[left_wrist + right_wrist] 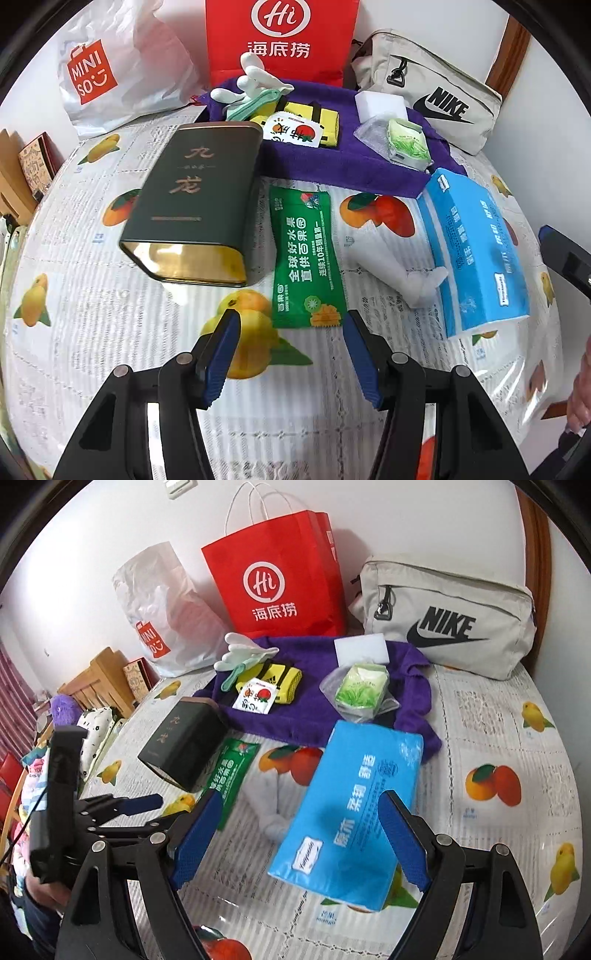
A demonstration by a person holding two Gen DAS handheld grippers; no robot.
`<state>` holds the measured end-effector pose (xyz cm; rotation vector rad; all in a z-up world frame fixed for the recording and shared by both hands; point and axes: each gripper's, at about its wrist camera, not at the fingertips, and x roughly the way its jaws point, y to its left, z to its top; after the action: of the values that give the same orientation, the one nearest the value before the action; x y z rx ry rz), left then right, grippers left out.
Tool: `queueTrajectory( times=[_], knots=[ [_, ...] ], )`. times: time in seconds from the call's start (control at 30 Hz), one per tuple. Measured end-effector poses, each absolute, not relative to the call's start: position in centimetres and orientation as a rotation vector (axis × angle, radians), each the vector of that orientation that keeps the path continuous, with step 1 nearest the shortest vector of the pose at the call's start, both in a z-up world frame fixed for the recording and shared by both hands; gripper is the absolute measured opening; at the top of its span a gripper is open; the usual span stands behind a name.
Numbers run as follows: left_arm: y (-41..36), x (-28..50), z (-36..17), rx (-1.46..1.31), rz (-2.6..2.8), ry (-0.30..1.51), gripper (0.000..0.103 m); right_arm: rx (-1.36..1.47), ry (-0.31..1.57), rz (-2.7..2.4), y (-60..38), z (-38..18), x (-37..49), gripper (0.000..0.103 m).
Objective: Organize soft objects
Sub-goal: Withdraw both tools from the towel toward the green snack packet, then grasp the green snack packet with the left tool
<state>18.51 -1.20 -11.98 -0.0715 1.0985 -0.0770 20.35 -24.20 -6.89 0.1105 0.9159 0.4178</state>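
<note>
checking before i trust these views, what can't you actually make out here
- White soft item: left wrist view, its right end hidden under the blue tissue pack; what it is stays unclear.
- Inside of the dark tin: both views show only the outside and base.
- Red Hi bag: top cut off by the frame edge in the left wrist view.
- Yellow pouch: right wrist view, partly covered by the small fruit packet.

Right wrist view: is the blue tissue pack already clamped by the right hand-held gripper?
No, the right hand-held gripper is wide open, its blue fingers on either side of the blue tissue pack without touching it.
</note>
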Motion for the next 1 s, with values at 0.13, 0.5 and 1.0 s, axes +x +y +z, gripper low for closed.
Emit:
queueTrajectory(
  times=[0.13, 0.5, 1.0],
  knots=[
    [-1.9, 19.2, -13.3, -0.054, -0.059, 1.089, 0.056, 0.109, 0.92, 0.431, -24.5, -7.5, 19.8, 0.086],
    [-4.3, 20.4, -14.9, 0.009, -0.019, 1.072, 0.065, 0.068, 0.948, 0.441, -25.4, -8.9, 19.2, 0.086],
    [-3.6, 16.0, -14.5, 0.041, -0.113, 1.104, 0.043, 0.058, 0.982, 0.448, -24.8, -9.9, 18.0, 0.086]
  ],
)
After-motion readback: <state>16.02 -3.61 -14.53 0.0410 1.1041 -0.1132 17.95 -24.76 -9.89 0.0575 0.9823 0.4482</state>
